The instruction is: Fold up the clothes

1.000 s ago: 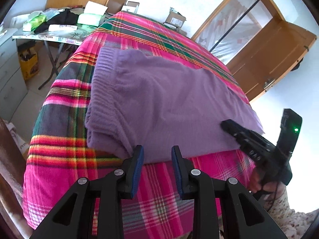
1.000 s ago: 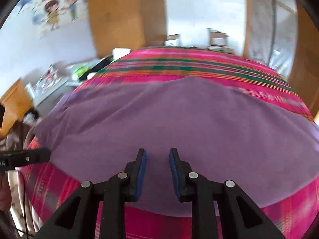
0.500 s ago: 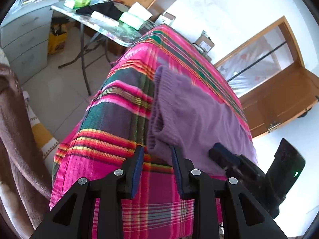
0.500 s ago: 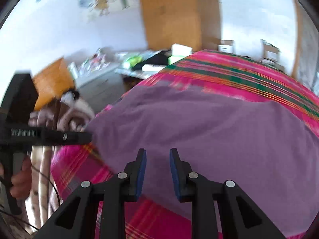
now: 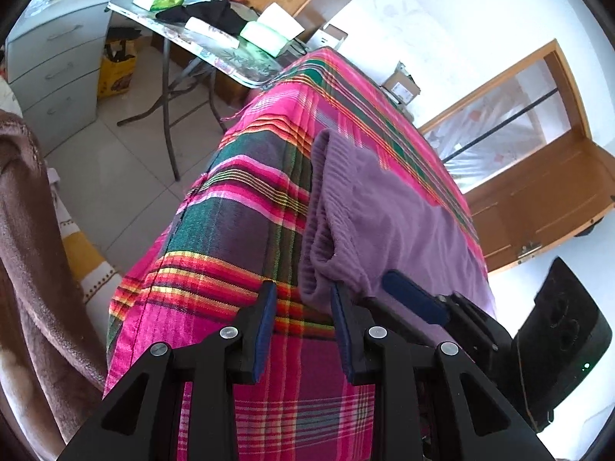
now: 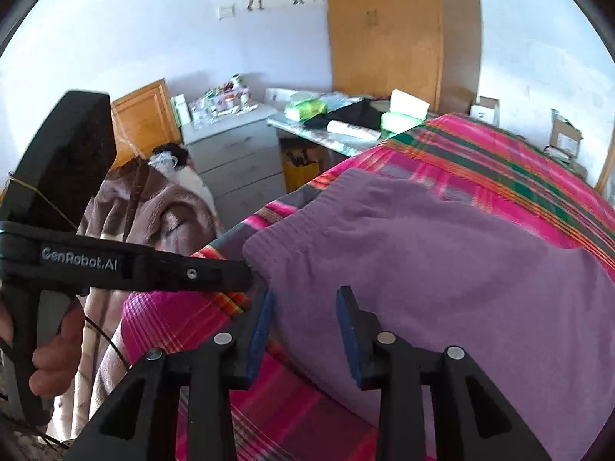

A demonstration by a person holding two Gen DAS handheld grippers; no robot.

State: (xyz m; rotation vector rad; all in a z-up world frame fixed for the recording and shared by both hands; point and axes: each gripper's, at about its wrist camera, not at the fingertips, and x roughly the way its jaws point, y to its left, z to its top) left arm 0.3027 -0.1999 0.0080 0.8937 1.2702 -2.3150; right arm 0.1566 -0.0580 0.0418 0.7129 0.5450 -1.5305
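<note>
A purple knit garment (image 5: 388, 215) lies spread flat on the bed's pink plaid cover (image 5: 238, 238); its ribbed left end faces me. My left gripper (image 5: 303, 296) is open at the garment's near left corner, whose rolled edge shows just past the fingertips, not pinched. In the right wrist view the left gripper (image 6: 246, 274) comes in from the left, held by a hand (image 6: 57, 349), its tip at that same corner. My right gripper (image 6: 306, 299) hovers over the garment (image 6: 442, 261) near its front edge, close beside the left one. Its jaws are opening, with cloth beneath them but not pressed.
Left of the bed stand a folding table (image 5: 230, 65) with packets and dark cloth, a grey drawer unit (image 5: 57, 57) and a yellow bag (image 5: 115, 73). A brown blanket (image 5: 30, 249) hangs at the near left. Wooden doors (image 5: 538, 211) and cardboard boxes (image 5: 399, 80) lie beyond the bed.
Both grippers have shifted left along the garment's front edge to its near left corner and rolled. The right gripper's jaws have widened. The garment has not moved.
</note>
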